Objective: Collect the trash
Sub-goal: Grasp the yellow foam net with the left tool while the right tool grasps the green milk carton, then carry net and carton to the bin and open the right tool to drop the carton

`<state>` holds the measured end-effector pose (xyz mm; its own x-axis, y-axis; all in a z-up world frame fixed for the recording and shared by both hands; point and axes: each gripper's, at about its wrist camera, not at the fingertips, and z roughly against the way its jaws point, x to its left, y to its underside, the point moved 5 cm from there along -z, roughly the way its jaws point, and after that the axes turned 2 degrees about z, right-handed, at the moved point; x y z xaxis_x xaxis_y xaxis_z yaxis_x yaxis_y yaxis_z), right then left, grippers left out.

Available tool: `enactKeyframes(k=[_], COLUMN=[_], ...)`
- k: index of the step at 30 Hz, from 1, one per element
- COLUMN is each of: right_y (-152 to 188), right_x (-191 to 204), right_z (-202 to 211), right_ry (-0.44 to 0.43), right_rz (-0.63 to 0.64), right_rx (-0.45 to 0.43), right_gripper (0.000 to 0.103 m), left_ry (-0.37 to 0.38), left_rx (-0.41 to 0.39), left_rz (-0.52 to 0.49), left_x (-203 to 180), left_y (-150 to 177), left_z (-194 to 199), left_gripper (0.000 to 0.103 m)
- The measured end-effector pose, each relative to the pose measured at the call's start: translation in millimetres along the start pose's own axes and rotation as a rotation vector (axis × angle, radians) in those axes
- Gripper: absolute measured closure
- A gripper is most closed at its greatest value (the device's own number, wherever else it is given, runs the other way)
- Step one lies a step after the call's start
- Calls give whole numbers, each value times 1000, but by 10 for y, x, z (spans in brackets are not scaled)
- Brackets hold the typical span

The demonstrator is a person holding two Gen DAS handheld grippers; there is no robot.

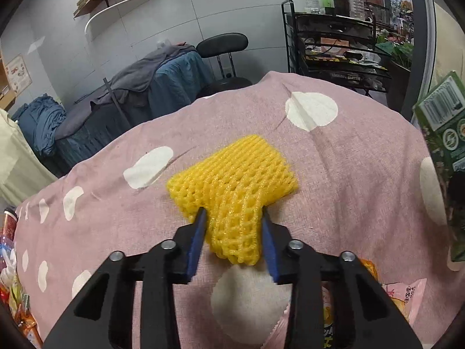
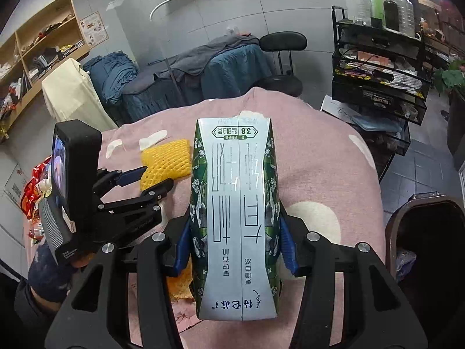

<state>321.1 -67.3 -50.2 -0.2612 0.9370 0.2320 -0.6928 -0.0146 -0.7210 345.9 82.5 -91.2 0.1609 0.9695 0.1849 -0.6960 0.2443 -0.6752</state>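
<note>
The foam net (image 1: 232, 183) lies mid-bed (image 1: 348, 189), with the carton (image 2: 235, 218) to its right. A chair (image 1: 223, 58) stands beyond the bed's far edge, a rack (image 2: 380, 67) past its far right corner.

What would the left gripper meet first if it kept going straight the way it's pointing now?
The left gripper is already pinching the near end of the yellow foam fruit net. Going straight on, it would likely push that net into the pink spotted cloth beneath; depth is hard to judge.

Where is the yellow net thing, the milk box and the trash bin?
yellow foam net (image 1: 232, 174): left wrist view, middle of its mesh.
milk carton (image 2: 237, 203): right wrist view, its silver front face.
trash bin (image 2: 424, 203): right wrist view, its dark rim.
</note>
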Motion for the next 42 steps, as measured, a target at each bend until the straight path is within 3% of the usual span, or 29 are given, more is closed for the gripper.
enactKeyframes(k=[8,19,42], right_y=[86,318,704], right_x=[-93,-328,-872], right_z=[375,770,1297], right_ry=[-19,-24,37], right_rz=[-4,-44,-152], right_rx=[-73,-116,-171], right_gripper=[52,52,52], left_ry=[58,101,227], left_rx=[-94,-210,-248], left_rz=[125,199,245], left_x=[79,-112,-624], left_y=[60,294,584], left_z=[506,1172,1583], left_gripper=[80,80,79])
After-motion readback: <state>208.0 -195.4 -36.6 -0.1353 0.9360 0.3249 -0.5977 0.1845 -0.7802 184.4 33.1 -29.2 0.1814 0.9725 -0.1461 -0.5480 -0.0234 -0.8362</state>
